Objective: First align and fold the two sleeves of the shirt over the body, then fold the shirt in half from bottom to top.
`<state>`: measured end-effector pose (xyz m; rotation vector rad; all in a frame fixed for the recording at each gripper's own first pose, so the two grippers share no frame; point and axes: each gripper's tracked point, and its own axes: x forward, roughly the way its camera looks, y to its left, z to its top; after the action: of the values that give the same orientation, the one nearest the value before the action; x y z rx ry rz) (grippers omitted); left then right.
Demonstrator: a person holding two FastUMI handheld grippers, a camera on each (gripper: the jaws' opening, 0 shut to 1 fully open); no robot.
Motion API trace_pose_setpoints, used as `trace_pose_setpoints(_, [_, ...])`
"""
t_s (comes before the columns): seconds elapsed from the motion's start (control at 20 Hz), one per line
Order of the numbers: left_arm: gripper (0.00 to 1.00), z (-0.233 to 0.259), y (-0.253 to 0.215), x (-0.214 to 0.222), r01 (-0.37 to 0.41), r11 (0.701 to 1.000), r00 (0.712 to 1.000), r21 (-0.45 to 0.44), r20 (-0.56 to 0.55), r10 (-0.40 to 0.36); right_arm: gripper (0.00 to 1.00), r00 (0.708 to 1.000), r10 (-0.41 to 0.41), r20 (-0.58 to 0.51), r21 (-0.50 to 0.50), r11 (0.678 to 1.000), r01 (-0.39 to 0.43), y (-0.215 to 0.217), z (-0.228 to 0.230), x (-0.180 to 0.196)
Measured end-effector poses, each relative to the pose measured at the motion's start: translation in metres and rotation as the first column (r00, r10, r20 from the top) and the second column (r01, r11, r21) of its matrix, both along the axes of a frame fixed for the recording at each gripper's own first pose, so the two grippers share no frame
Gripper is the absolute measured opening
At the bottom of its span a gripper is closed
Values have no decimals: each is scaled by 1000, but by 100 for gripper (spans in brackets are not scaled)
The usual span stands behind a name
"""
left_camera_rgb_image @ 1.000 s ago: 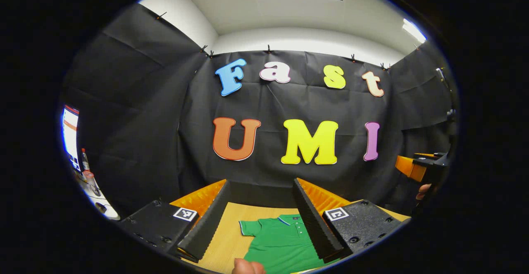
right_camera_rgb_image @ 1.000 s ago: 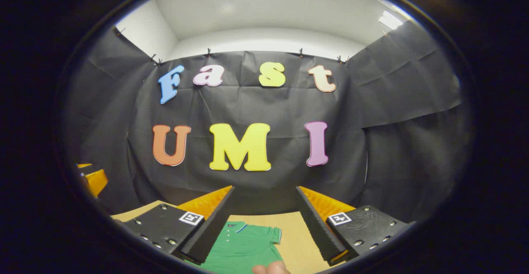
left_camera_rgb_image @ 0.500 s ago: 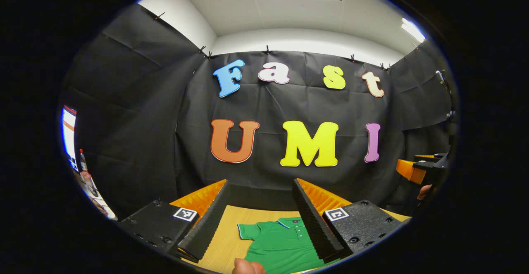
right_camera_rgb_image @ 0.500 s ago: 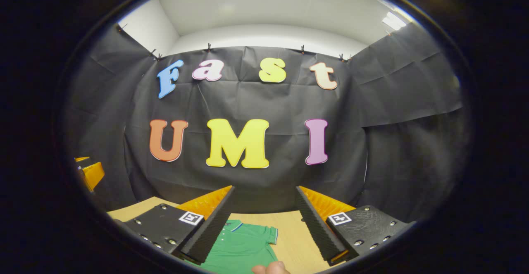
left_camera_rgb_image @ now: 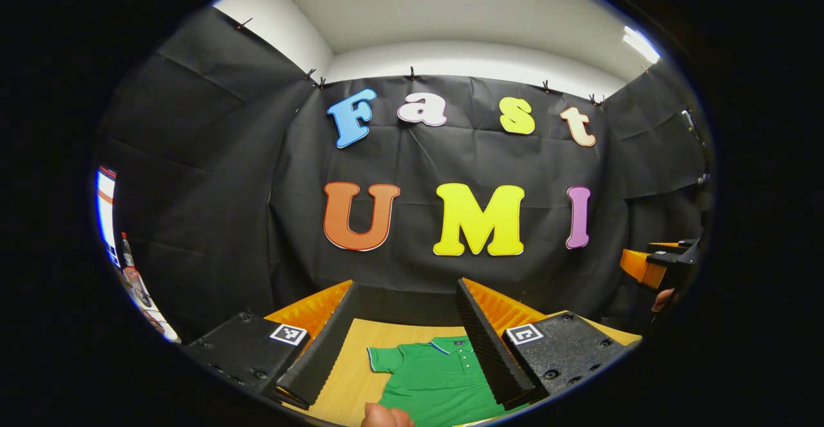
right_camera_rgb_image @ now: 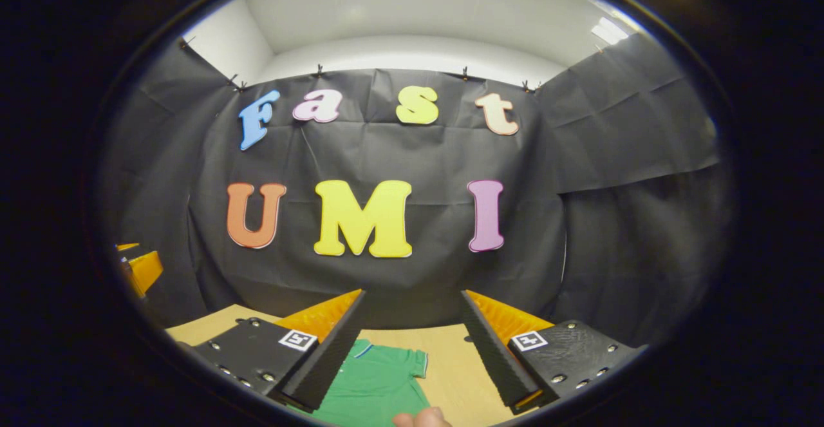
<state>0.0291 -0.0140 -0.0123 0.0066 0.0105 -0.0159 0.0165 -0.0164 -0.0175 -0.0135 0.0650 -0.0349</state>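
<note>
A green polo shirt (left_camera_rgb_image: 438, 379) lies flat on the wooden table (left_camera_rgb_image: 351, 375), collar toward the far wall. In the left gripper view its left sleeve (left_camera_rgb_image: 384, 358) is spread out between the fingers of my left gripper (left_camera_rgb_image: 407, 340), which is open and held well above the cloth. In the right gripper view the shirt (right_camera_rgb_image: 373, 385) shows its right sleeve (right_camera_rgb_image: 412, 362) below my right gripper (right_camera_rgb_image: 412, 343), also open and empty, high over the table. The shirt's lower part is hidden below both views.
The other gripper (left_camera_rgb_image: 660, 263) and a fingertip of the hand holding it sit at the far right of the left gripper view. A bottle (left_camera_rgb_image: 127, 256) and a lit screen (left_camera_rgb_image: 103, 214) stand far left. A fingertip (right_camera_rgb_image: 421, 419) shows at the bottom edge.
Both views have drifted slightly; the shirt sits a little farther left between the fingers in each. Neither gripper has touched the cloth, and both stay open.
</note>
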Motion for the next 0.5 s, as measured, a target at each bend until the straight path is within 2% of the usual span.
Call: trace_pose_setpoints(0.5, [96, -18, -2, 20, 0, 1000, 999, -6, -36, 0, 94, 999, 1, -36, -38, 999, -2, 3, -15, 23])
